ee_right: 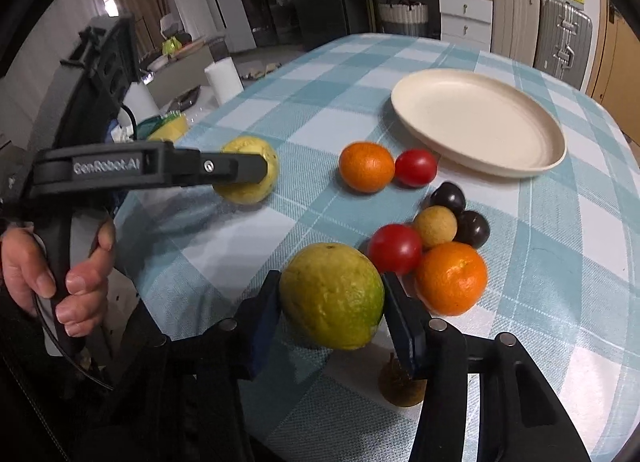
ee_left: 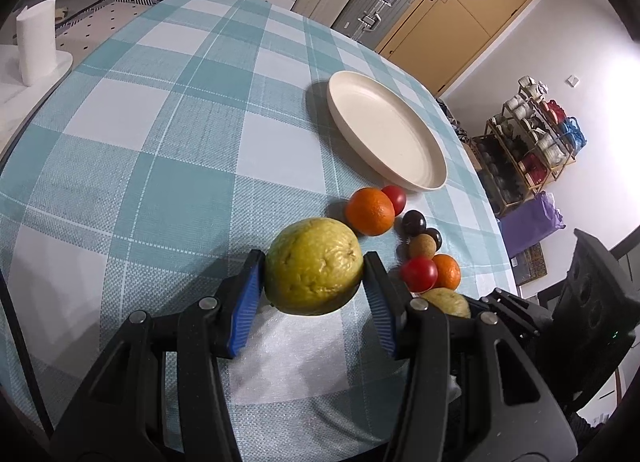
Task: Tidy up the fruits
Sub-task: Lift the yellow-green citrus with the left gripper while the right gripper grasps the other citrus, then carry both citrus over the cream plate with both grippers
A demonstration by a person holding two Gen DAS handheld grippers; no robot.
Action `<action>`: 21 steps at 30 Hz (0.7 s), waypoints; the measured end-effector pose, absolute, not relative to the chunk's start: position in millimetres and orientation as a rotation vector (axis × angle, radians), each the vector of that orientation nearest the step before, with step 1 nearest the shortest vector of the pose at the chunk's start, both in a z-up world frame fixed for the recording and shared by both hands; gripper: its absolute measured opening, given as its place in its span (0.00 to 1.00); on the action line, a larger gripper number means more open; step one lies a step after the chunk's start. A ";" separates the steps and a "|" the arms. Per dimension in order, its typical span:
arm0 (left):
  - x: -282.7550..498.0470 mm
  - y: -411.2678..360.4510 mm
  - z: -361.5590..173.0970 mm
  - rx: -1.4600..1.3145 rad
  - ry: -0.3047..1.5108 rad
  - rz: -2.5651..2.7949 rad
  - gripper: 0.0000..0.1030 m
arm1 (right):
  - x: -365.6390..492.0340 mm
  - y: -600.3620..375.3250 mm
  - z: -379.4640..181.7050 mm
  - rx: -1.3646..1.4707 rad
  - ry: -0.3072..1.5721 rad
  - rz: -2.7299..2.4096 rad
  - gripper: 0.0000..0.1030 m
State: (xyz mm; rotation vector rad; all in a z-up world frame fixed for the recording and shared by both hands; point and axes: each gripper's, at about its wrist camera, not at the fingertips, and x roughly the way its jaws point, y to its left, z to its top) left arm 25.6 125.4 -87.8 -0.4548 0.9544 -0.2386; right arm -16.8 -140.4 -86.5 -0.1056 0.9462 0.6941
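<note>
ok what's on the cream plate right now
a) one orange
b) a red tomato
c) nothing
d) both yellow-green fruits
c, the cream plate is bare in both views; the oranges, tomatoes and dark fruits lie on the checked tablecloth, and each gripper has a yellow-green fruit between its fingers.

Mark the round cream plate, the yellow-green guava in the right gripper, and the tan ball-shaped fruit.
Round cream plate [ee_right: 557,147]: right wrist view, near rim.
Yellow-green guava [ee_right: 331,296]: right wrist view, middle of skin.
Tan ball-shaped fruit [ee_right: 435,225]: right wrist view, centre.
</note>
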 end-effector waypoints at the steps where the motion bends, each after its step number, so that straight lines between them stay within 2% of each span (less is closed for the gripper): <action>1: 26.4 124.8 -87.5 -0.451 0.954 -0.240 0.46 | -16.9 -142.2 -84.1 -0.092 0.937 0.699 0.49; 9: 38.8 125.0 -78.5 -0.419 0.944 -0.231 0.46 | -7.8 -167.0 -59.4 0.056 0.853 0.742 0.49; 21: 93.0 90.6 -35.7 -0.339 0.905 -0.349 0.46 | 44.8 -212.5 -16.2 0.226 0.739 0.740 0.49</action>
